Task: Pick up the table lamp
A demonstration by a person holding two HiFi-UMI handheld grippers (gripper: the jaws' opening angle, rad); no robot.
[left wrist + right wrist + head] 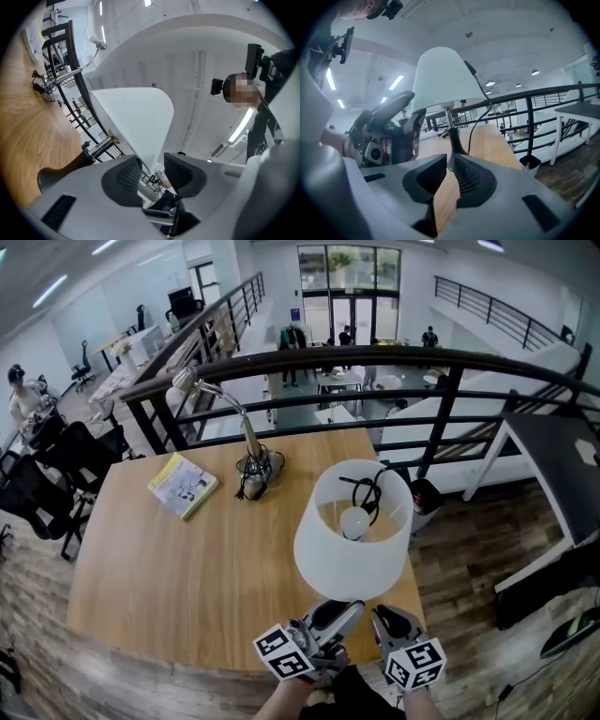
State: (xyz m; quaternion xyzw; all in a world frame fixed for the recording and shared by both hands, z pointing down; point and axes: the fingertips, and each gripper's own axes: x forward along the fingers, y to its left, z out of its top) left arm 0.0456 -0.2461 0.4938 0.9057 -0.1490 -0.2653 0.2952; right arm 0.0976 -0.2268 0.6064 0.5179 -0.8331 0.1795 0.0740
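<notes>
Head view: the table lamp stands on the near right part of the wooden table. I'm looking straight down into its white shade. The bulb shows inside, and a black cord is looped across the top opening.

My left gripper pokes in under the shade's near rim. My right gripper sits just beside it, at the table's front edge.

Left gripper view: the jaws are parted. The shade's lower edge comes down into the gap, close by the left pad. I can see the room through the rest of the gap, so nothing is pinched.

Right gripper view: these jaws are parted too, by a narrow gap with only bare wood between them. The lamp's dark stem rises just past the tips, and its foot is on the tabletop, partly behind my right pad. From here the left gripper sits right at the shade's rim, one finger above it and one below.

Further out on the table, a gooseneck desk lamp stands near the far edge with its cable bunched at its foot. A yellow booklet lies flat to its left, well apart from my lamp.

Beyond the table is a black railing, and dark wood flooring runs off to the right.
</notes>
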